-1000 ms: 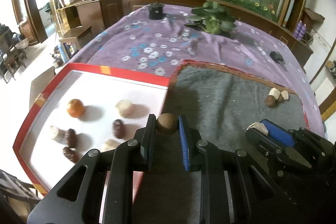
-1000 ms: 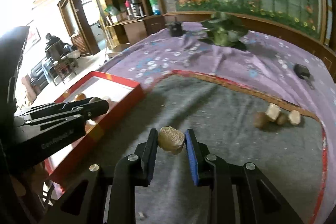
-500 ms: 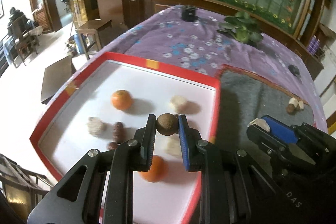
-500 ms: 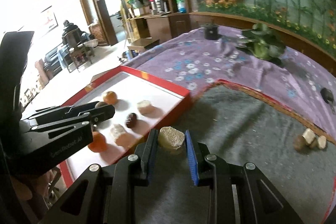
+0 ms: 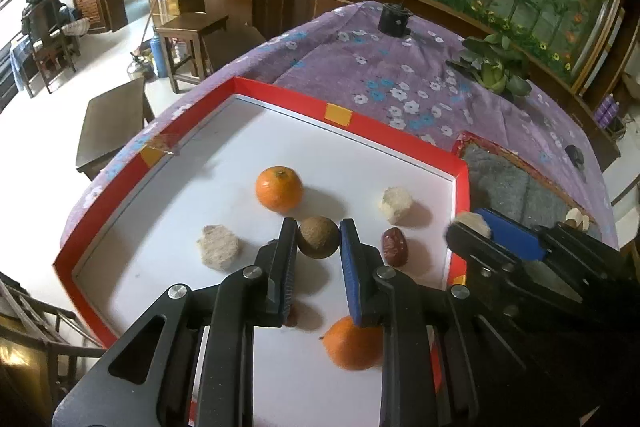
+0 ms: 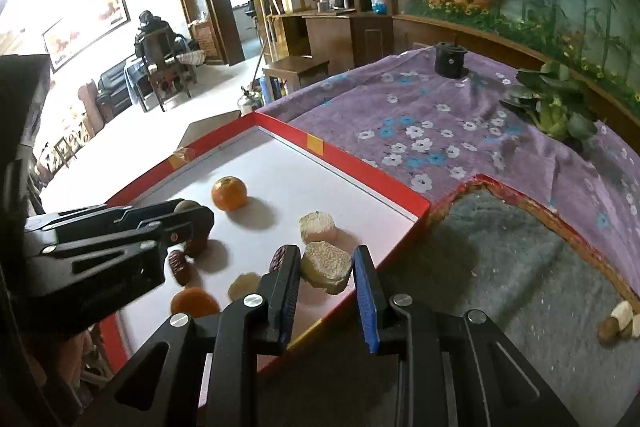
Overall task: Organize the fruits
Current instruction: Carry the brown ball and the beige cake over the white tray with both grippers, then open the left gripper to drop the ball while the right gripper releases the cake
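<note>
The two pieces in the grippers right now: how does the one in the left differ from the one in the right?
The brown ball in the left gripper is round, dark brown and matte; the pale chunk in the right gripper is cream, flat-faced and angular. The ball hangs well inside the red tray; the chunk hangs by the tray's near corner. Both are clamped between pads, off the tray floor.
</note>
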Demonstrator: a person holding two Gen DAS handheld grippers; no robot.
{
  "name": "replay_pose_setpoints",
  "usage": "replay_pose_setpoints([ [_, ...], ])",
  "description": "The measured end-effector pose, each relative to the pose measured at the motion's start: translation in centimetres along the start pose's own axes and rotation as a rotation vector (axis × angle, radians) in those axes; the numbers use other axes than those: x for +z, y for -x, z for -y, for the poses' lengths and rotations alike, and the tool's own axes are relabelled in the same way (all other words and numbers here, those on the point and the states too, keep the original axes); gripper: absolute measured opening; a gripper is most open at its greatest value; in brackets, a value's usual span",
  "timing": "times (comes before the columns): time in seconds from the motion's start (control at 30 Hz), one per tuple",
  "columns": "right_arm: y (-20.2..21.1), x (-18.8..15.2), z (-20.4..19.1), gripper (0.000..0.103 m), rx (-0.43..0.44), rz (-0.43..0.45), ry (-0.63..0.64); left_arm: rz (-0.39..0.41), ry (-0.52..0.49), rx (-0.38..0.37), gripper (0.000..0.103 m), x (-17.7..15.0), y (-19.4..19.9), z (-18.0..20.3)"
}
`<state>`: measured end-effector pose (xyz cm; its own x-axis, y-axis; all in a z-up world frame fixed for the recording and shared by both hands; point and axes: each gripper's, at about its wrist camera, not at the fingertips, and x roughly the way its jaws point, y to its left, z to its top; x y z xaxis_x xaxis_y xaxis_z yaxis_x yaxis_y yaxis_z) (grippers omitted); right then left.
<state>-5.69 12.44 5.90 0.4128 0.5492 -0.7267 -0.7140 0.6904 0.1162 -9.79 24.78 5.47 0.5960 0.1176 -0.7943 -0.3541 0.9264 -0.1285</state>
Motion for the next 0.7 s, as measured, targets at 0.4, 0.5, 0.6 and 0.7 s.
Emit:
replay_pose_setpoints([
  [0.4, -4.0, 0.9, -0.1, 0.026, -0.016, -0.080, 0.056, -0.033, -0.024, 0.020, 0.021, 0.7, -2.1, 0.9],
  [0.5, -4.6, 0.7, -0.1, 0.026, -0.003, -0.091, 0.056, -0.054, -0.018, 0.031, 0.021, 0.8, -2.6, 0.7],
  [0.6, -4.7, 0.7, -0.1, 0.026, 0.003, -0.090, 0.058, -0.067, -0.005, 0.048, 0.021, 0.8, -2.9, 0.5],
  [0.7, -4.3, 0.6, -0.3, 0.031, 0.005, -0.080, 0.055, -0.070, 0.011, 0.056, 0.043, 0.9, -3.0, 0.2],
])
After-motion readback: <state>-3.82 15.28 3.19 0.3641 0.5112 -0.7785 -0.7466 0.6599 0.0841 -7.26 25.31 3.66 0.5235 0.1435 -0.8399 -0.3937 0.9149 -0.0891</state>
